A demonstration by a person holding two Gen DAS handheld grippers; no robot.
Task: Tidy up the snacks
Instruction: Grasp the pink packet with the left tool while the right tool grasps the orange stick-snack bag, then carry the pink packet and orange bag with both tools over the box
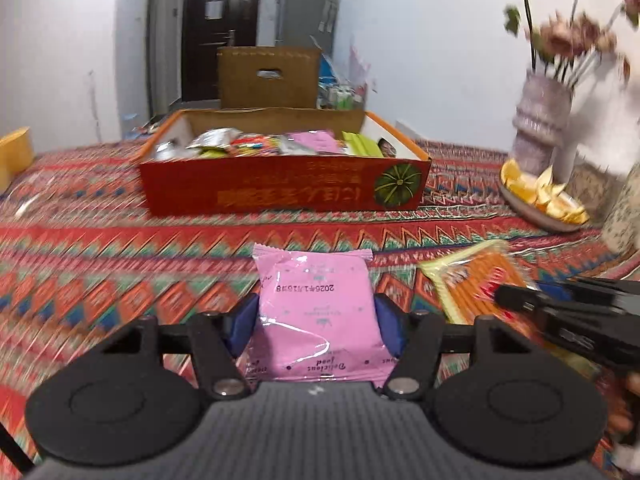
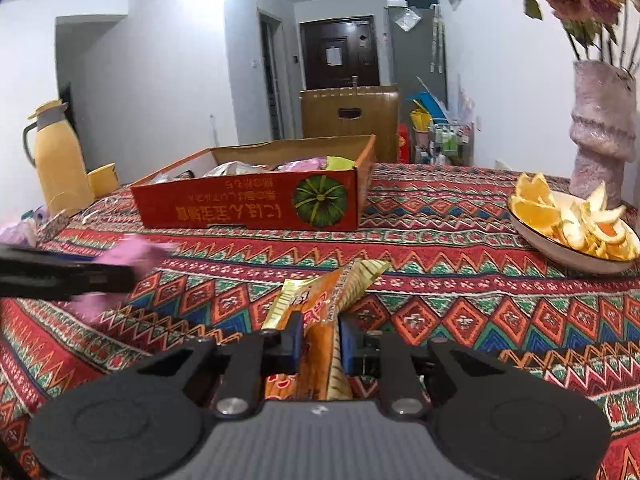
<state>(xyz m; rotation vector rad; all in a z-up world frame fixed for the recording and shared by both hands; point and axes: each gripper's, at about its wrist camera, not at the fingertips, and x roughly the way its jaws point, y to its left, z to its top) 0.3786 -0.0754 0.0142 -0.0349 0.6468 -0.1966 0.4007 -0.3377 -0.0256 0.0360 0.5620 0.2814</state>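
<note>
My left gripper (image 1: 316, 326) is shut on a pink snack packet (image 1: 316, 312), held above the patterned tablecloth, in front of the red cardboard box (image 1: 280, 188) that holds several snack packets. My right gripper (image 2: 319, 340) is shut on an orange and yellow snack packet (image 2: 320, 304), held edge-up. In the left wrist view the right gripper (image 1: 560, 312) enters from the right over that orange packet (image 1: 476, 280). In the right wrist view the left gripper (image 2: 68, 274) and its pink packet (image 2: 128, 254) show blurred at the left. The box (image 2: 248, 204) stands further back.
A bowl of orange peel and slices (image 2: 576, 220) sits at the right, by a pale vase of dried flowers (image 2: 600, 132). A yellow thermos (image 2: 56, 160) and yellow cup (image 2: 103, 178) stand at the far left. A brown cardboard box (image 2: 350, 110) stands behind the table.
</note>
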